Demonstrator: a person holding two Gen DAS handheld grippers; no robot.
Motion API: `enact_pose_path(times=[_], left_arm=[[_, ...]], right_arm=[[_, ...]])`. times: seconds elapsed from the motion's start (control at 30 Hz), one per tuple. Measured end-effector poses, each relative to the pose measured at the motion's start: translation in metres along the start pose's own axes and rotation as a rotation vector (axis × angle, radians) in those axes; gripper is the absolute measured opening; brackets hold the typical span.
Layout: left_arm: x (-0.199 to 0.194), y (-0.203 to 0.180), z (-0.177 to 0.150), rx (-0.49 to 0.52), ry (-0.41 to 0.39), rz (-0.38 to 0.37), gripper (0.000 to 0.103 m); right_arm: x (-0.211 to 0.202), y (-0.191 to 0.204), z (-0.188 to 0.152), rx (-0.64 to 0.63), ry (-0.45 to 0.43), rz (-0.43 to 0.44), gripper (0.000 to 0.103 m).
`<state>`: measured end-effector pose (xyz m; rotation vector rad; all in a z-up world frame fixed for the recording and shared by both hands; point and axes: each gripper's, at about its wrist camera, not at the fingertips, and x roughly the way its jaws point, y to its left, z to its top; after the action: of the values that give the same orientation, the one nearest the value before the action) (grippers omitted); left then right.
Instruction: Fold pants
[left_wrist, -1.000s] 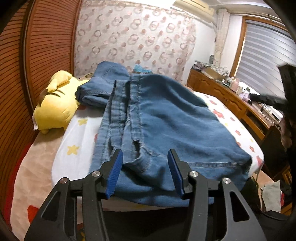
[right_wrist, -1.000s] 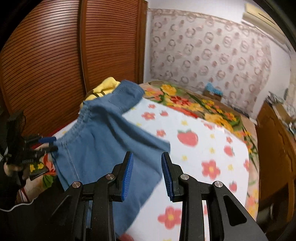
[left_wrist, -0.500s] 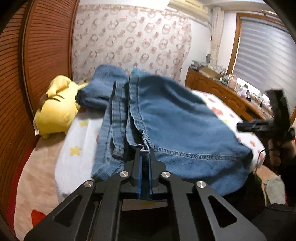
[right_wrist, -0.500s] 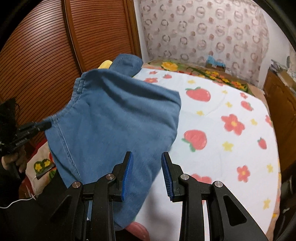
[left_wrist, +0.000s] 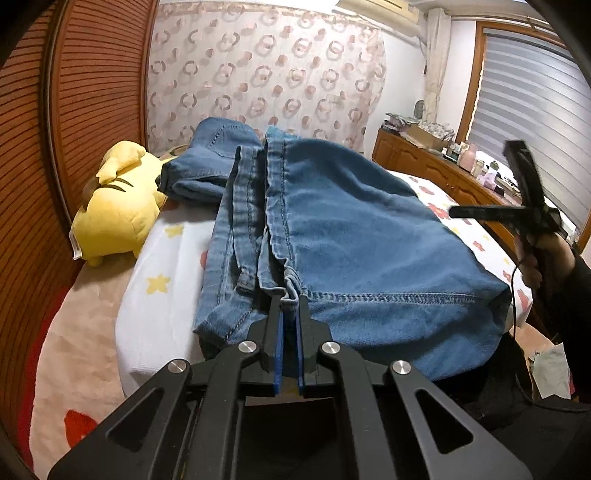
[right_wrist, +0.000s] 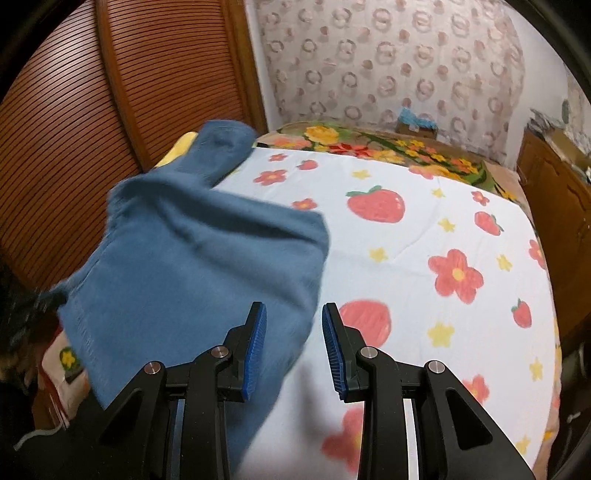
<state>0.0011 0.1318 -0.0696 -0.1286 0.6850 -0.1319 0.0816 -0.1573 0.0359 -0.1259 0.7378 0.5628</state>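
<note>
Pants (left_wrist: 354, 236) hem pinched in left gripper (left_wrist: 290, 306); bedsheet (right_wrist: 424, 229) right side bare.

pants (left_wrist: 351, 236) — blue denim | folded flat on bed | hem pinched

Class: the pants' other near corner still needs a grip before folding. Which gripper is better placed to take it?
Right. The right gripper is open over the pants; the left gripper is already shut on the hem.
</note>
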Motion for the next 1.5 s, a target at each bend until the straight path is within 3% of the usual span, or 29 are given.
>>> enact_pose_path(times=[0.1,0.53,0.63,0.73,0.8,1.13,1.4,1.5], left_arm=[[0.002,0.001,-0.002,-0.001,0.01,-0.001,0.007],[0.005,0.006,-0.007,-0.004,0.022,-0.009,0.007],[0.005,0.006,-0.008,-0.001,0.024,-0.004,0.007],[0.005,0.007,-0.01,-0.004,0.029,0.0,0.007],[0.005,0.008,-0.011,-0.007,0.031,-0.004,0.007],[0.004,0.006,-0.008,-0.008,0.033,0.003,0.007],[-0.001,0.0,-0.001,0.007,0.026,0.025,0.007],[-0.001,0.001,0.002,0.002,0.022,0.041,0.012]], right_arm=[[0.022,-0.012,0.014,0.025,0.016,-0.011,0.032],[0.086,-0.022,0.059,0.062,0.059,0.04,0.003],[0.071,-0.017,0.067,0.041,-0.025,0.023,0.001],[0.042,-0.023,0.075,0.09,-0.156,0.082,0.0],[0.034,-0.018,0.077,0.057,-0.199,0.026,0.0],[0.038,-0.019,0.066,0.047,-0.122,0.001,0.0],[-0.014,0.012,0.036,-0.02,-0.097,-0.005,0.0],[-0.025,0.018,0.021,-0.037,-0.083,-0.035,0.009]])
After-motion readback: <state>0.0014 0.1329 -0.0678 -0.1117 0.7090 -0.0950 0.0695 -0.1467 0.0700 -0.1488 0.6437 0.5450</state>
